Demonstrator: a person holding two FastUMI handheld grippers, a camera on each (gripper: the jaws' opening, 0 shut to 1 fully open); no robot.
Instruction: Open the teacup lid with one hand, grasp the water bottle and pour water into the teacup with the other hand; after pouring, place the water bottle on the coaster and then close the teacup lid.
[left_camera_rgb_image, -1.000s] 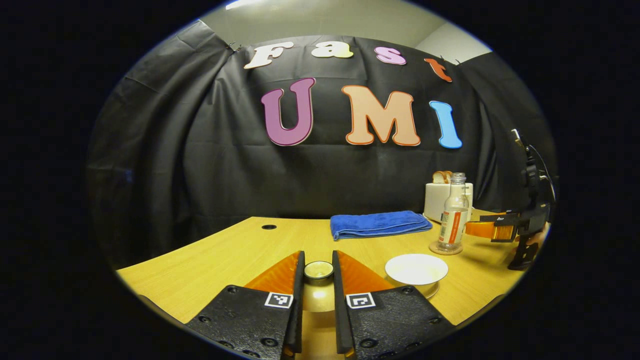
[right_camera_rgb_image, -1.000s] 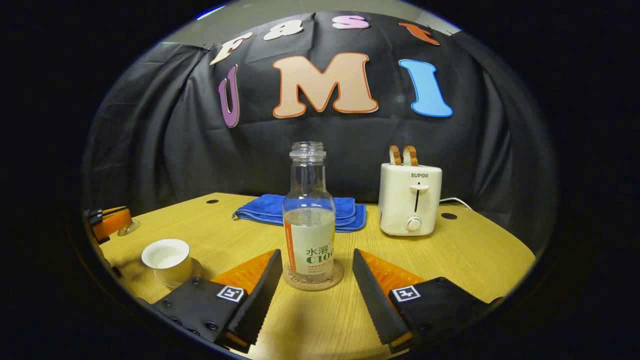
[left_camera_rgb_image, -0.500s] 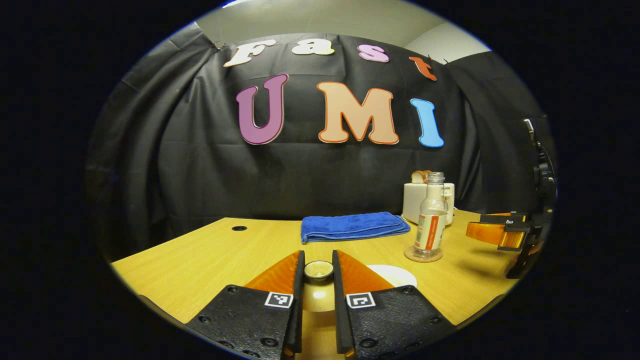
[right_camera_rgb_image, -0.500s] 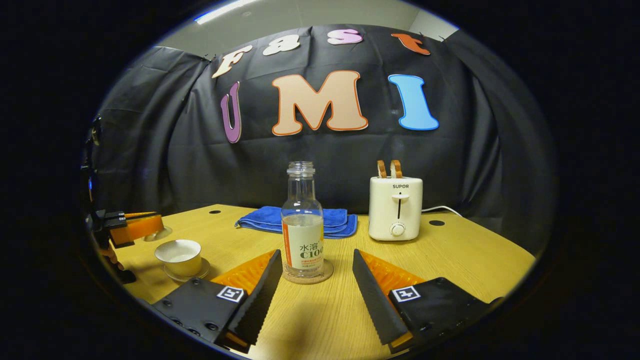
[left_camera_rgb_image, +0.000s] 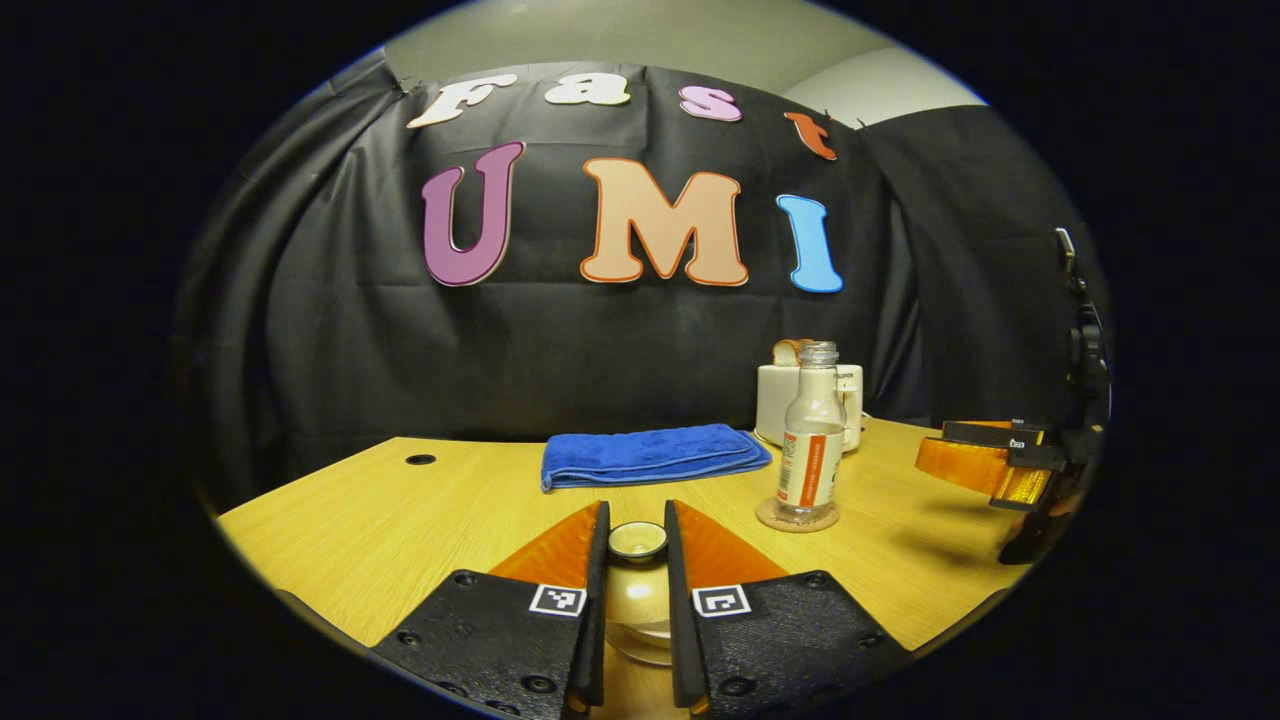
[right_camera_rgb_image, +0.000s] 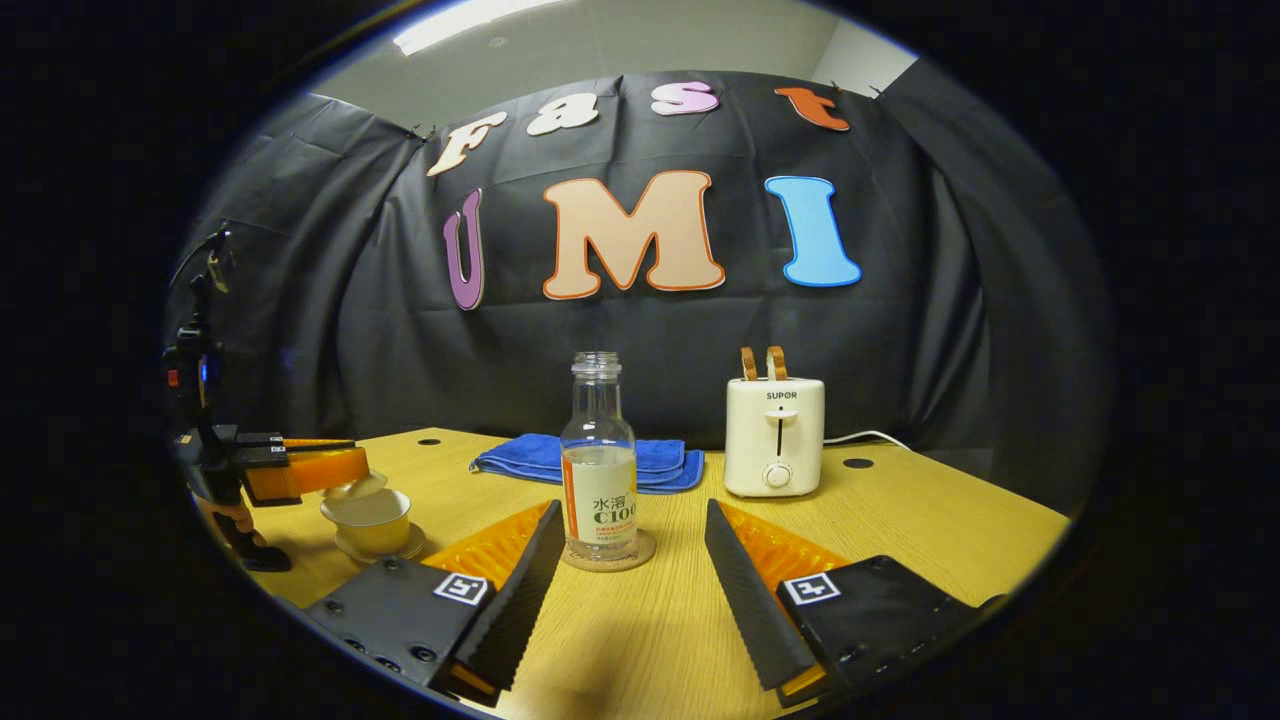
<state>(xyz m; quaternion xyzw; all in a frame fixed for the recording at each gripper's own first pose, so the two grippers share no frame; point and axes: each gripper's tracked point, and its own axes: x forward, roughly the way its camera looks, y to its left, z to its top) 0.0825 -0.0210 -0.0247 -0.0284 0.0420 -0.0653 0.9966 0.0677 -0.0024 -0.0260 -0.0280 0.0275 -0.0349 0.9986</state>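
My left gripper (left_camera_rgb_image: 637, 522) is shut on the knob of the teacup lid (left_camera_rgb_image: 637, 541). In the right gripper view the left gripper (right_camera_rgb_image: 345, 467) holds the pale lid (right_camera_rgb_image: 354, 488) just above the white teacup (right_camera_rgb_image: 374, 518), which stands on its saucer (right_camera_rgb_image: 384, 548). The clear water bottle (right_camera_rgb_image: 598, 470), uncapped and part full, stands upright on the round cork coaster (right_camera_rgb_image: 612, 557). My right gripper (right_camera_rgb_image: 625, 572) is open, its fingers either side of the bottle and short of it. In the left gripper view the bottle (left_camera_rgb_image: 812, 440) and coaster (left_camera_rgb_image: 797, 517) sit at the right, with the right gripper (left_camera_rgb_image: 940, 462) beyond them.
A folded blue towel (right_camera_rgb_image: 590, 458) lies behind the bottle on the wooden table (right_camera_rgb_image: 900, 510). A cream toaster (right_camera_rgb_image: 775, 436) with bread slices stands at the back right, its cord trailing right. Cable holes dot the tabletop near the black cloth wall.
My left gripper has carried the lid rightwards until it hangs over the teacup. My right gripper has drawn back from the bottle, which stays on the coaster.
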